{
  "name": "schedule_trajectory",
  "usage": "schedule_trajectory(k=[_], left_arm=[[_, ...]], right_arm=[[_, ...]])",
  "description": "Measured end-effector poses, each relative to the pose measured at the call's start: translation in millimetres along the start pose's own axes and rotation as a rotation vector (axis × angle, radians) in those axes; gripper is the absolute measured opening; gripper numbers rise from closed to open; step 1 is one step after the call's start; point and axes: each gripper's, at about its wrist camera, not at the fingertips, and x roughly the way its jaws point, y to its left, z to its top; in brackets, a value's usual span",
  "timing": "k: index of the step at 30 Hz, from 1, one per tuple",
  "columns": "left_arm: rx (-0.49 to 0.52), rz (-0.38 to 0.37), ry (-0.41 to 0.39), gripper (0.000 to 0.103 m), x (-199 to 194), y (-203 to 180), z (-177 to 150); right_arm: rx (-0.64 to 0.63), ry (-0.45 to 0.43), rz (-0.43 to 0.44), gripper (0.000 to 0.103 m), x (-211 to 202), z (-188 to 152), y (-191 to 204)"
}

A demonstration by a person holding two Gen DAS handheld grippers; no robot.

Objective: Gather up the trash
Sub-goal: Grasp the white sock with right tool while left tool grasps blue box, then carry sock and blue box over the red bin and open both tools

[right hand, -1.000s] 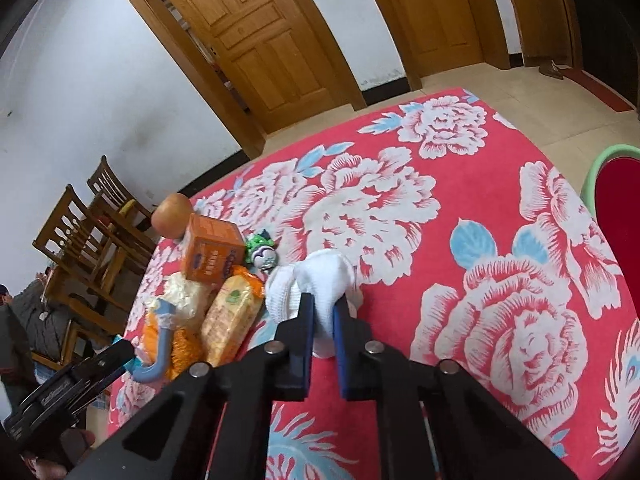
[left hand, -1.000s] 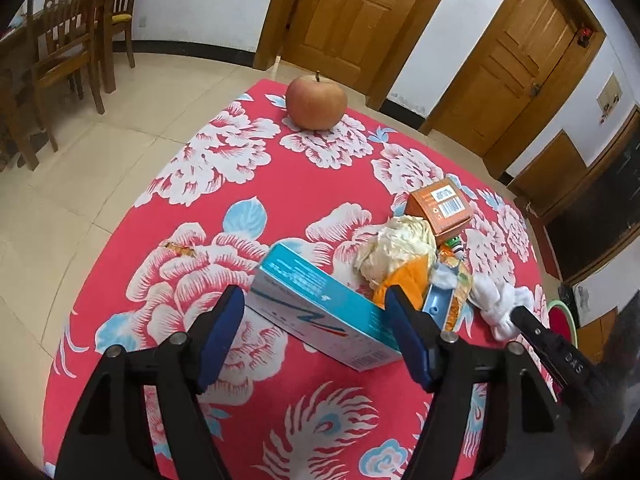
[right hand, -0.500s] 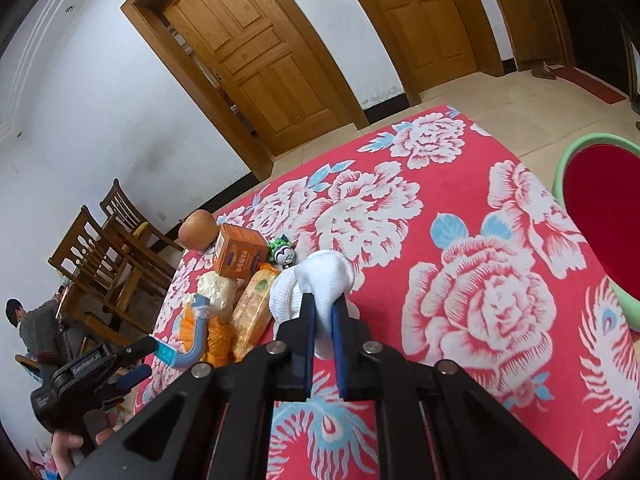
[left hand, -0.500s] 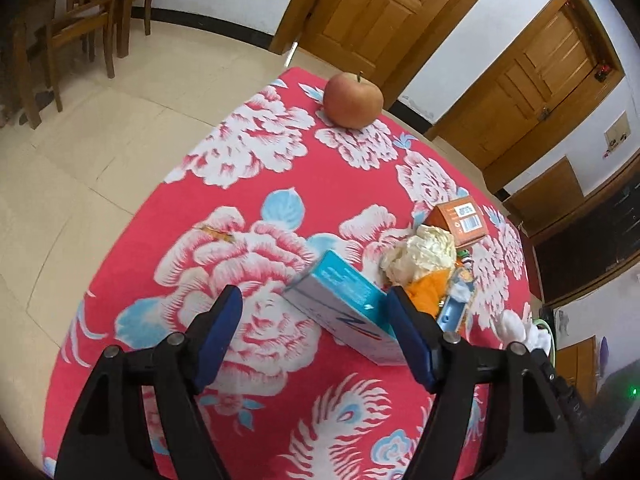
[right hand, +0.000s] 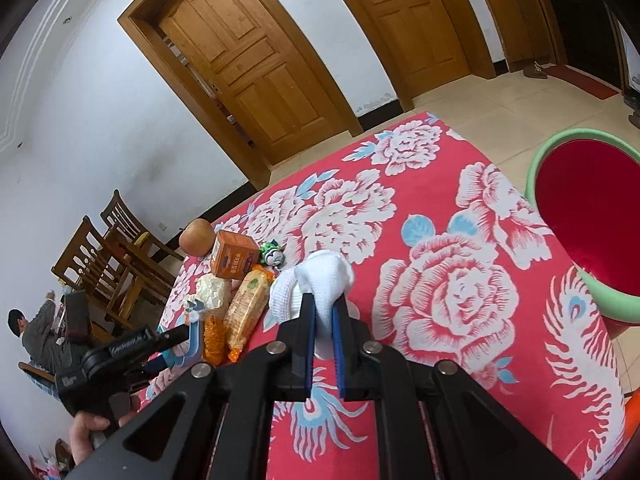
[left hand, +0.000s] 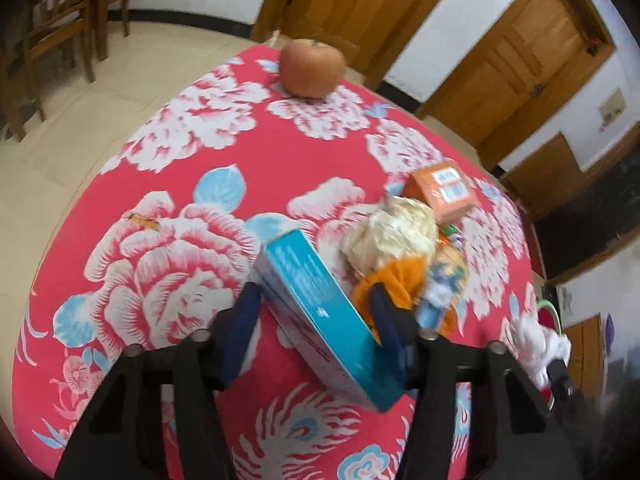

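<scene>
Left claw (left hand: 316,332), jaws just closing around the tilted blue box (left hand: 320,312) on the counter (left hand: 168,168), may lose it by one corner; right claw (right hand: 323,320), pinching white tissue (right hand: 320,276), could shed it short of the bin (right hand: 540,176)

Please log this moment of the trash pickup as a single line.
left gripper: jaws just closing around blue box, grip unclear | right gripper: shut on white cloth | green bin: nothing dropped yet
</scene>
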Motion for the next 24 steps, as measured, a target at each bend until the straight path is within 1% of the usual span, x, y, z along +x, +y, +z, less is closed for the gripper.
schedule_trajectory(k=[1,3,4,9,14,18,21,24], left_arm=[[0.018,-0.015,0.001,0.04,-1.8,-1.9,-1.1],[0.055,-0.043,0.004,0.03,-5.4,-3.8,-4.3],[0.077,-0.056,0.008,0.02,-6.8,-4.3,-6.2],[0.106,-0.153,0.033,0.019,-13.4,3.3,-12.5],[0.143,-0.241,-0.001,0.019,-29.7,4.8,-8.8],[0.189,-0.315,0.01,0.019,-38.4,-2.1,-9.0],[0.212,-0.342,0.021,0.019,-39.4,-7.5,-11.4],[0.22,-0.364,0.029,0.019,-40.9,-13.1,-16.4]], right_arm=[[0.002,-0.001,-0.004,0.01,0.1,0.6,-0.8],[0.001,-0.002,-0.012,0.01,-0.1,0.6,-0.8],[0.0,-0.003,-0.015,0.01,-0.5,0.2,-0.2],[-0.009,-0.006,-0.057,0.01,-2.1,-2.6,7.2],[-0.034,-0.024,-0.127,0.01,-12.3,-9.3,16.4],[-0.02,-0.056,-0.183,0.01,-26.4,-15.3,20.4],[0.002,-0.08,-0.206,0.01,-35.3,-20.8,20.6],[0.013,-0.081,-0.214,0.01,-42.0,-25.9,19.7]])
